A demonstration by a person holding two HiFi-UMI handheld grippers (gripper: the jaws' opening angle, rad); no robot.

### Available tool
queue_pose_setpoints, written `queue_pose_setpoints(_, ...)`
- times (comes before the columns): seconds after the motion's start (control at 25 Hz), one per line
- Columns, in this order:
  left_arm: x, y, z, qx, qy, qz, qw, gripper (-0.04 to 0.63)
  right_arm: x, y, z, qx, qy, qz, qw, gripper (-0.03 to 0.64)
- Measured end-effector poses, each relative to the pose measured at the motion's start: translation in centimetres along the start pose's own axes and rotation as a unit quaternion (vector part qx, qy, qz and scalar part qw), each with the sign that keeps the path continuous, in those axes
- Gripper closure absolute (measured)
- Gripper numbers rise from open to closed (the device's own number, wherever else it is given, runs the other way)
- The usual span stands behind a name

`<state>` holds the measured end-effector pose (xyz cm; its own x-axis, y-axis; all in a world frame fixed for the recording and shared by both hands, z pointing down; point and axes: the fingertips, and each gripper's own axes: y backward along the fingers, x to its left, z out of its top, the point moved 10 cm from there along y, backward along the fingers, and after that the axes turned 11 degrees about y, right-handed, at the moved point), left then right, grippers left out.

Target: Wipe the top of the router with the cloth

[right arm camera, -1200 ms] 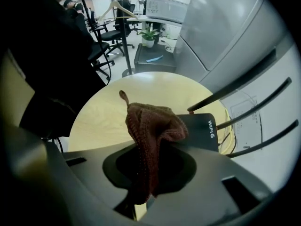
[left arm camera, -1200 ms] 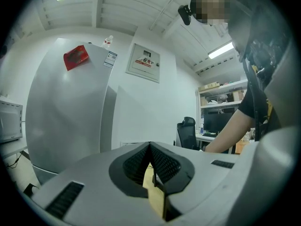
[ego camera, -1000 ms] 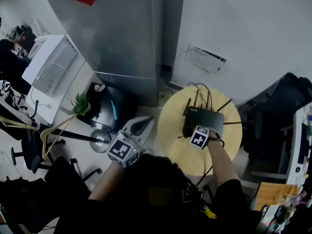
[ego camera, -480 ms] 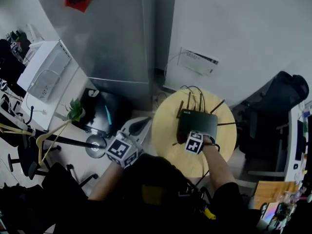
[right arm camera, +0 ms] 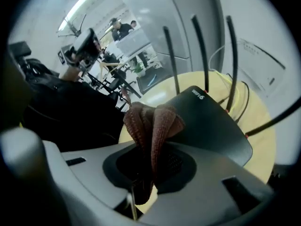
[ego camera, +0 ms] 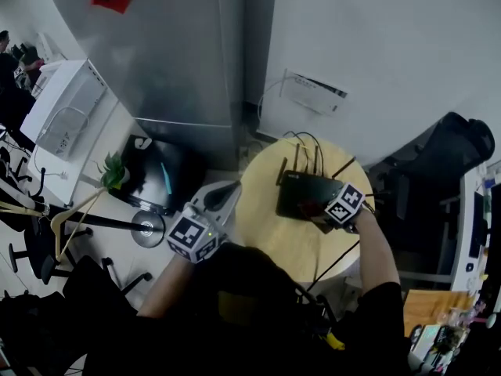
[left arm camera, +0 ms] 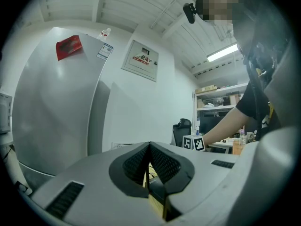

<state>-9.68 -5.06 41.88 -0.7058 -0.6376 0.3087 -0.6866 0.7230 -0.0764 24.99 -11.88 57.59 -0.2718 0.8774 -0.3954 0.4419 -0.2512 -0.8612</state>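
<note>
A black router (ego camera: pixel 304 197) with several upright antennas (right arm camera: pixel 201 46) lies on a small round yellow table (ego camera: pixel 266 225). My right gripper (ego camera: pixel 329 210) hovers at the router's right end, shut on a reddish-brown cloth (right arm camera: pixel 153 124). In the right gripper view the cloth bunches out of the jaws just over the router's top (right arm camera: pixel 214 124); whether it touches the top I cannot tell. My left gripper (ego camera: pixel 225 197) hangs off the table's left edge, shut, with nothing in it. In the left gripper view its jaws meet at a thin line (left arm camera: pixel 149 169).
A silver fridge (ego camera: pixel 180 53) stands behind the table, and cables (ego camera: pixel 307 146) loop from the router's back toward the wall. A black office chair (ego camera: pixel 454 163) is at the right. A small plant (ego camera: pixel 113 171), a black floor unit (ego camera: pixel 160 180) and chair bases sit at the left.
My right gripper has slid with the cloth from the router's front-left side to its right end. My left gripper has stayed beside the table's left edge.
</note>
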Motion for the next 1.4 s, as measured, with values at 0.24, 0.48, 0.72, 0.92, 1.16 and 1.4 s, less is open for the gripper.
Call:
queue_pose_setpoints(0.24, 0.0, -0.2, -0.2, 0.014, 0.005, 0.025, 0.9996, 0.597, -3.8, 2.0, -1.8, 0.066, 0.057, -0.1, 0.991, 0.551)
queue_pose_setpoints(0.48, 0.1, 0.4, -0.2, 0.017, -0.002, 0.053, 0.9984, 0.597, -6.4, 1.4, 0.7, 0.135, 0.183, -0.26, 0.939, 0.551)
queue_pose_setpoints(0.72, 0.1, 1.8, -0.7, 0.018, 0.002, 0.088, 0.9959, 0.597, -7.3, 0.6, 1.3, 0.209, 0.249, -0.307, 0.895, 0.551)
queue_pose_setpoints(0.92, 0.3, 2.5, -1.1, 0.024, 0.007, 0.099, 0.9948, 0.597, -7.0, 0.0, 0.9, 0.209, 0.242, -0.287, 0.903, 0.551)
queue_pose_setpoints(1.16, 0.3, 1.6, -1.1, 0.021, 0.004, 0.074, 0.997, 0.597, -4.6, -1.0, 0.1, 0.207, 0.23, -0.263, 0.914, 0.551)
queue_pose_setpoints(1.4, -0.3, 0.3, -0.6, 0.025, 0.0, 0.038, 0.9989, 0.597, -1.7, -2.2, -1.0, 0.194, 0.195, -0.253, 0.928, 0.551)
